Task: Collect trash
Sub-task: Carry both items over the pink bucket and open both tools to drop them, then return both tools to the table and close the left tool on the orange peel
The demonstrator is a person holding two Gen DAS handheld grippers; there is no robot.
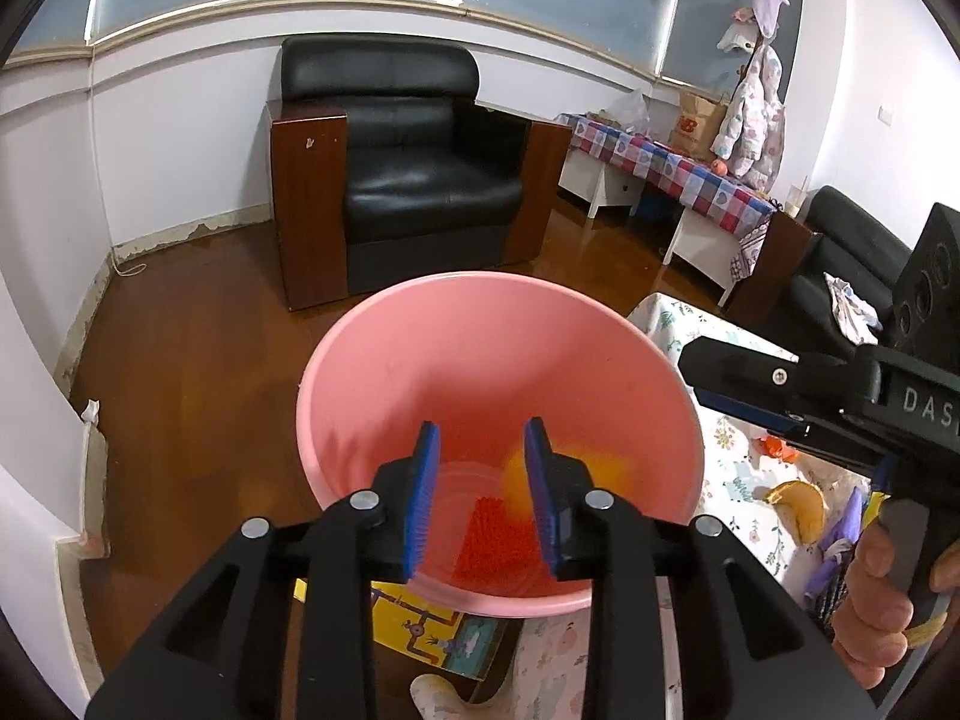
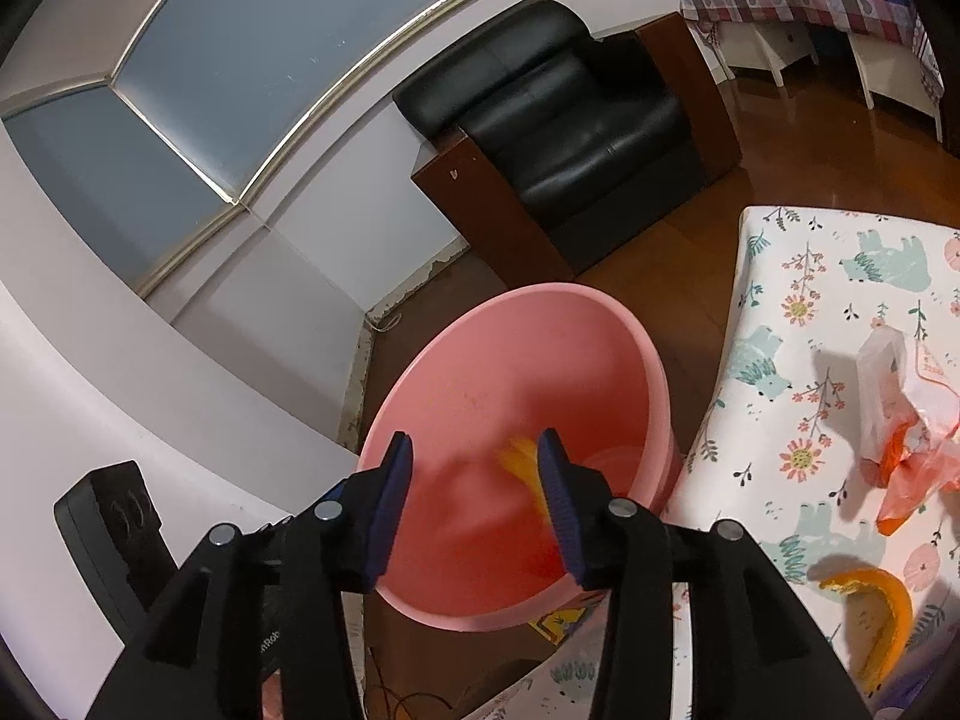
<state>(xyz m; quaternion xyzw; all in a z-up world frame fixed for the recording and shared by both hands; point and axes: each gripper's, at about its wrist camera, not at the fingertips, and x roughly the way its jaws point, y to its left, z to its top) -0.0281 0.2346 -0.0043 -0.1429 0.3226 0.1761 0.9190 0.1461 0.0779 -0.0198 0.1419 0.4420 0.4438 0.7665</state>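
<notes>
A pink bucket (image 1: pixel 480 360) stands on the wooden floor beside the table. My left gripper (image 1: pixel 480 468) hangs open over its mouth with nothing between the blue pads. In the bucket lie a red textured piece (image 1: pixel 492 540) and a blurred orange peel (image 1: pixel 522 468). My right gripper (image 2: pixel 474 480) is open too, above the bucket (image 2: pixel 516 372), and the blurred orange peel (image 2: pixel 522 462) shows below its right pad, free of both pads. In the left wrist view the right gripper (image 1: pixel 696 381) reaches in from the right, held by a hand (image 1: pixel 888 588).
The table with a floral cloth (image 2: pixel 840 276) sits right of the bucket. It holds a white and orange plastic bag (image 2: pixel 900 420) and an orange peel (image 2: pixel 870 606). A black armchair (image 1: pixel 408 168) stands behind, and a checked-cloth table (image 1: pixel 672 168) at the back right.
</notes>
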